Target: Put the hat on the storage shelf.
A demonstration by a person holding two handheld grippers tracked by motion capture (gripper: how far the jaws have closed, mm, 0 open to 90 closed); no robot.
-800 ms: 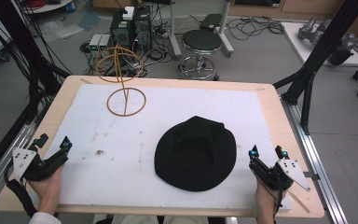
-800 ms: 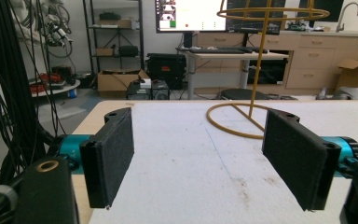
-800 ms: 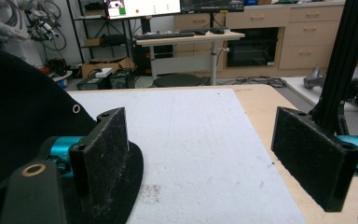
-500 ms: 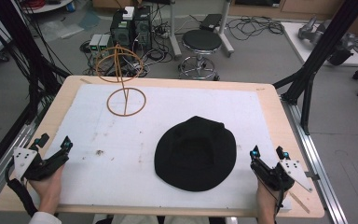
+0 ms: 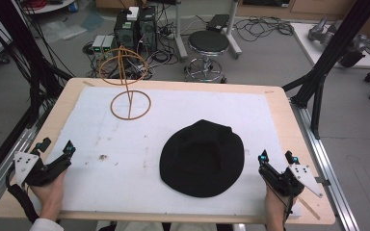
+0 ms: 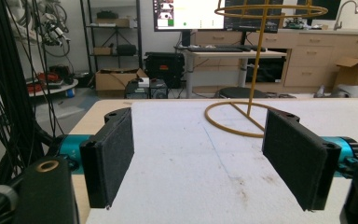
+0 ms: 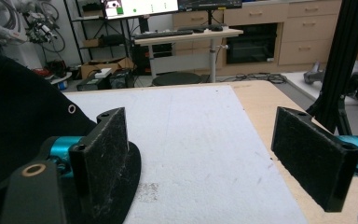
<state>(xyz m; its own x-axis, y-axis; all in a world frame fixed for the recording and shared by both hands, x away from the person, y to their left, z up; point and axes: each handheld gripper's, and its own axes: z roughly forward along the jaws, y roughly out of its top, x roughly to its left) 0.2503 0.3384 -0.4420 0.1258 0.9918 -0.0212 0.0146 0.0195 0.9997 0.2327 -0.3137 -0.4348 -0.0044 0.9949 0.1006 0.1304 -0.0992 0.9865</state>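
Observation:
A black brimmed hat lies crown up on the white mat, right of centre. At the back left stands a brass-coloured wire hat stand with a ring base and a ring top; its base and post rise ahead in the left gripper view. My left gripper rests open at the mat's front left, nothing between its jaws. Open too, my right gripper sits at the front right, just beyond the hat's brim. The brim and crown fill the left of the right gripper view, beside the left jaw, not between the pads.
The white mat covers a wooden table with a bare strip along its right edge. Black frame posts flank the table. Behind it are a stool, computer boxes and cables on the floor.

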